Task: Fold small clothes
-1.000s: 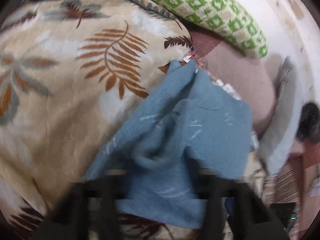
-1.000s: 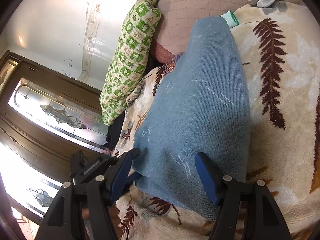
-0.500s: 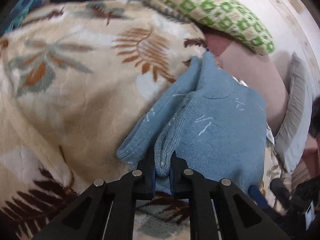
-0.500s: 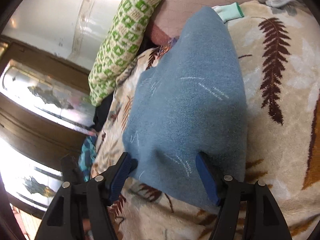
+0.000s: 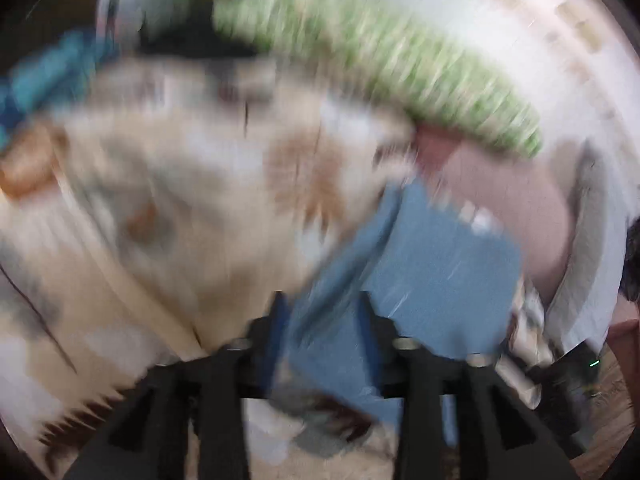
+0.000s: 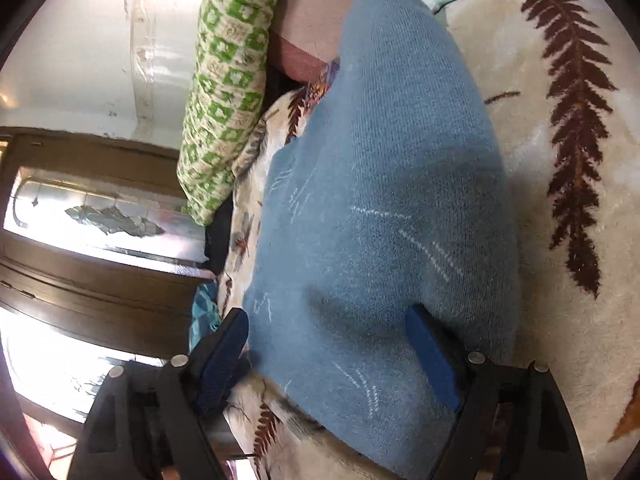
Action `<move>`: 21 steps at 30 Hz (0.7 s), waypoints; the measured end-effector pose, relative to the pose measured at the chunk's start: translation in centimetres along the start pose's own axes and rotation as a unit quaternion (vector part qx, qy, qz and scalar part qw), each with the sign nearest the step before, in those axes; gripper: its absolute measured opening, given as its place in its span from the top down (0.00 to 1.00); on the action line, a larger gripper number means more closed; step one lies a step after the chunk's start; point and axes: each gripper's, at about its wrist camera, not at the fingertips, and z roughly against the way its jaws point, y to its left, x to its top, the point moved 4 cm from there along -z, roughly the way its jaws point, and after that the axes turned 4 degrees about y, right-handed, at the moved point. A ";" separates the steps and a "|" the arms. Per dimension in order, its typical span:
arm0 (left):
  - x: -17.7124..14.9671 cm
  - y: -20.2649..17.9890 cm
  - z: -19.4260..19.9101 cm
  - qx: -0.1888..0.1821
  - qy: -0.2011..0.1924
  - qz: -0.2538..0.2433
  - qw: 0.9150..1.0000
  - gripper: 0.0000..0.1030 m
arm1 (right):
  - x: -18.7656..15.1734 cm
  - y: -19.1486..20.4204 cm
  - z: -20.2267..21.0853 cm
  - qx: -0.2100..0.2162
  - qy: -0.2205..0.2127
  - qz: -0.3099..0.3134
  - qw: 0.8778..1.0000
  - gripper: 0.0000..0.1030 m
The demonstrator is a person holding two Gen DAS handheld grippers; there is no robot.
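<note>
We find both tools parted: right tool [image 6: 328, 344] over the blue knit [image 6: 380, 200], left tool [image 5: 324, 320] seemingly likewise (blurred). Smooth flat before creasing.

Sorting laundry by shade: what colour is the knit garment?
Dusty blue knit garment with faint white flecks, clearest in the right wrist view.
</note>
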 end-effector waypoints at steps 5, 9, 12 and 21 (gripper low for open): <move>-1.2 -6.5 -3.0 -0.075 0.034 -0.106 0.991 0.36 | -0.3 -0.1 0.0 0.005 -0.013 0.000 1.000 0.18; -4.5 -5.5 -11.2 0.007 0.113 -0.133 0.985 0.46 | -0.1 -0.5 1.2 0.035 -0.015 -0.023 0.999 0.18; -5.5 -6.8 -10.4 0.035 0.075 -0.192 0.978 0.45 | 1.4 1.1 4.0 0.062 -0.040 -0.009 0.997 0.18; -5.1 -6.7 -10.2 0.018 0.088 -0.186 0.978 0.43 | 9.7 -2.4 -1.6 0.041 -0.017 -0.040 0.998 0.17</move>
